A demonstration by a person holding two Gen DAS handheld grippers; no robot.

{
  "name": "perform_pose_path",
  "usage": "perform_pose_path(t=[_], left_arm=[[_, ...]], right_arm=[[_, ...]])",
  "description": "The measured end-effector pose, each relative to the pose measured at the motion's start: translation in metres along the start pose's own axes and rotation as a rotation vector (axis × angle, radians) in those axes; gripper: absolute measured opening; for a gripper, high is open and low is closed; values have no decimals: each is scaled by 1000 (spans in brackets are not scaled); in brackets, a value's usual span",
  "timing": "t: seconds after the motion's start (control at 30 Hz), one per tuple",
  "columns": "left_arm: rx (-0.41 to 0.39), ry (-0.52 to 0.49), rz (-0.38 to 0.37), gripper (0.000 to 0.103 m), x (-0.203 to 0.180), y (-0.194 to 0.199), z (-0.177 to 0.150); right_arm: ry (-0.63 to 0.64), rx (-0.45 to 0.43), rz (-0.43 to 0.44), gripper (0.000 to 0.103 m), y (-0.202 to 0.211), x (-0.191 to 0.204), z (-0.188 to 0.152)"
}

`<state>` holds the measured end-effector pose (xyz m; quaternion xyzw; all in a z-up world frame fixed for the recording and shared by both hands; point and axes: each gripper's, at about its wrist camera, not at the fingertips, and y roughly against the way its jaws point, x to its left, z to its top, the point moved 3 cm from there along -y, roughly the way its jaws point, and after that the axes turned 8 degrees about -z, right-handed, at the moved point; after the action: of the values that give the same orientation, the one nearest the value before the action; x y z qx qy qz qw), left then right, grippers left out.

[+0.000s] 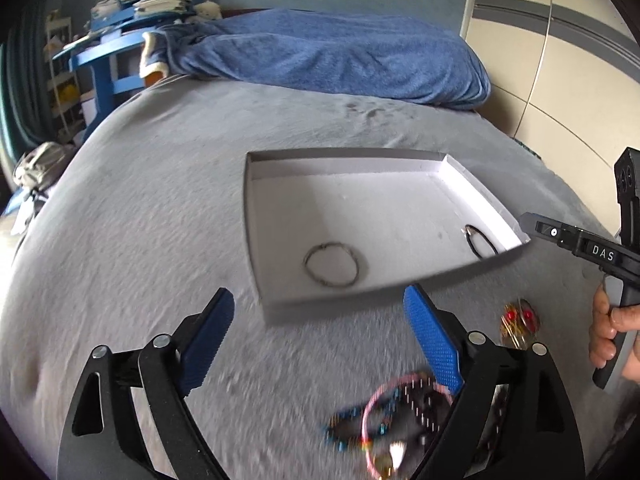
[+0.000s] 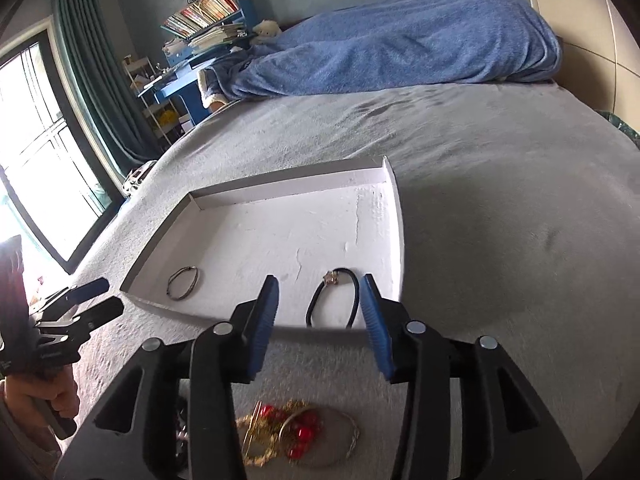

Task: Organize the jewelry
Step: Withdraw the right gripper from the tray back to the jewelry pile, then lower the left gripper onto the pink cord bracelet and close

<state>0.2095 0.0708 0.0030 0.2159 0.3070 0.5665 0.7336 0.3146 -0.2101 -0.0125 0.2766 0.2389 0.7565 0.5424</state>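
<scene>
A shallow white tray (image 1: pixel 256 248) lies on the grey bedspread. Inside it, a thin grey ring bracelet (image 1: pixel 331 266) rests at the near left and a black cord bracelet (image 1: pixel 480 242) at the near right. My left gripper (image 1: pixel 318 300) hangs open and empty just short of the tray's near wall. A blurred pile of jewelry (image 1: pixel 384 424) with a pink hoop and blue beads lies under it. My right gripper (image 2: pixel 320 284) is open over the tray's near wall (image 2: pixel 396 232), and the black bracelet (image 2: pixel 334 296) lies flat just beyond its fingertips, apart from them. Red-and-gold jewelry (image 2: pixel 288 432) sits below that gripper.
A rumpled blue blanket (image 1: pixel 328 52) lies across the far end of the bed. A blue desk with books (image 2: pixel 208 28) and a window with green curtains (image 2: pixel 84 56) stand to the left. A person's hand (image 1: pixel 612 332) grips the right tool's handle. A pale wall panel (image 1: pixel 560 60) borders the right.
</scene>
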Motion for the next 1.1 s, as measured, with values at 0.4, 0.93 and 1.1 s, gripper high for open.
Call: perform_pose_path(t=[0.4, 0.93, 1.1], left_arm=[[-18, 2, -22, 88, -16, 41, -48], [28, -28, -77, 65, -33, 38, -89], [56, -14, -84, 58, -31, 33, -92]], right_arm=[[3, -10, -37, 56, 42, -3, -37], [9, 28, -94, 56, 46, -10, -94], [38, 38, -113, 56, 41, -4, -98]])
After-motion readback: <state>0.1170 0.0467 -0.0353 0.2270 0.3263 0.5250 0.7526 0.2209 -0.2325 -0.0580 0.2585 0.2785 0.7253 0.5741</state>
